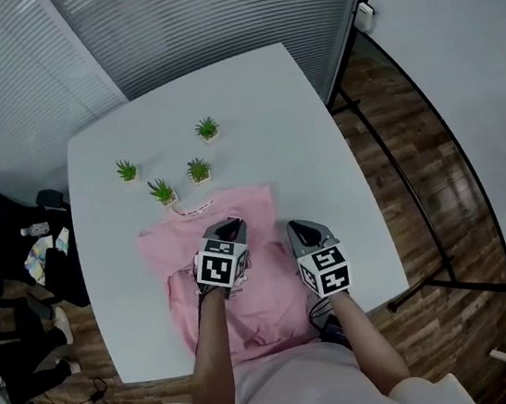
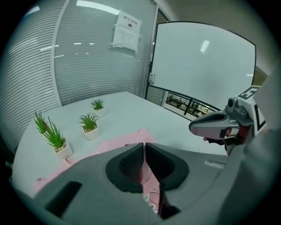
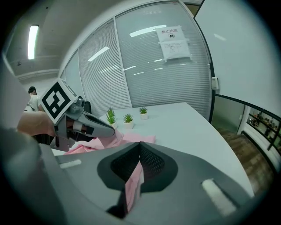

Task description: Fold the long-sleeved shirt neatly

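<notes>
A pink long-sleeved shirt (image 1: 248,300) lies on the white table (image 1: 249,104), collar toward the far side, hem at the near edge. My left gripper (image 1: 231,229) hovers over the shirt's middle, its jaws shut on a fold of the pink cloth (image 2: 141,176). Just off the shirt's right side, my right gripper (image 1: 302,232) is shut on a strip of pink cloth (image 3: 131,186) that hangs between its jaws. In the right gripper view the left gripper (image 3: 99,127) shows at left over the bunched shirt (image 3: 131,138).
Three small potted plants (image 1: 163,192) (image 1: 198,169) (image 1: 208,129) stand in white pots just beyond the collar. The table's near edge runs under my arms. Blinds cover the glass wall (image 1: 208,16) behind; a wooden floor and metal frame legs (image 1: 413,211) lie to the right.
</notes>
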The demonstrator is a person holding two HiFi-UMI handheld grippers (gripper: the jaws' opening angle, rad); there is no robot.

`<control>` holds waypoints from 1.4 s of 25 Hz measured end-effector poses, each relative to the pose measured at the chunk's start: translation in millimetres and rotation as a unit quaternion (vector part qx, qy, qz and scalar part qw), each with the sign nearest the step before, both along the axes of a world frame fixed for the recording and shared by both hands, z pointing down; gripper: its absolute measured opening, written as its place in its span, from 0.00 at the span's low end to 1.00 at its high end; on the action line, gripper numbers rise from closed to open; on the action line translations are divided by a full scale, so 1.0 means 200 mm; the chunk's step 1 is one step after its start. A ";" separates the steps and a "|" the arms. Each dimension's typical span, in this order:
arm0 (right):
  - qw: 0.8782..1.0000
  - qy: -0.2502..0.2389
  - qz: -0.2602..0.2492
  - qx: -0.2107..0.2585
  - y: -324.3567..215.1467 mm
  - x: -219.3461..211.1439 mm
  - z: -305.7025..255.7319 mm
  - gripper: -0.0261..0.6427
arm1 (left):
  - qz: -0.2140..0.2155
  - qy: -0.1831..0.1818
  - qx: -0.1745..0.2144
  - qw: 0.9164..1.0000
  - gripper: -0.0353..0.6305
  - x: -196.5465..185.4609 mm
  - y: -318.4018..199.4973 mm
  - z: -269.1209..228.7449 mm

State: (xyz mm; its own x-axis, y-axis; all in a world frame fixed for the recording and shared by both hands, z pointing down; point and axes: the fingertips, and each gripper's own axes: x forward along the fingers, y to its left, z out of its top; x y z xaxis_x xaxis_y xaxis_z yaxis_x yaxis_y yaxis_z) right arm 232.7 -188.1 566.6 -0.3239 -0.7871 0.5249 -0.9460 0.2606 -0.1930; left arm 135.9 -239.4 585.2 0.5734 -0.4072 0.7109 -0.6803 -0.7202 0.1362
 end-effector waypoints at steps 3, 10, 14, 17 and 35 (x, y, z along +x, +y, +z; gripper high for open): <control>1.000 0.009 -0.011 -0.012 0.01 0.02 0.07 0.06 | 0.010 -0.027 -0.002 1.000 0.09 0.04 0.00 0.09; 0.999 -0.009 -0.011 -0.032 0.04 0.05 0.20 0.06 | 0.040 -0.023 0.001 0.999 0.30 0.21 0.04 0.19; 0.999 -0.018 -0.017 -0.030 0.04 0.03 0.21 0.06 | 0.055 -0.010 0.025 0.998 0.41 0.29 0.06 0.16; 0.999 -0.028 -0.019 -0.025 0.04 0.02 0.19 0.06 | 0.050 0.001 0.027 0.998 0.46 0.30 0.07 0.12; 0.995 -0.055 -0.086 0.012 0.12 -0.10 0.01 0.06 | -0.015 0.018 0.017 1.000 0.62 0.02 0.34 -0.11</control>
State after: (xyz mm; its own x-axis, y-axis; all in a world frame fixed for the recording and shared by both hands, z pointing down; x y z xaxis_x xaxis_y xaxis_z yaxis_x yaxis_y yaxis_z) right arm 213.1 -163.7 569.3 -0.5089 -0.7273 0.4605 -0.8607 0.4221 -0.2846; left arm 140.1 -171.1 564.0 0.5848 -0.4493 0.6754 -0.6974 -0.7036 0.1358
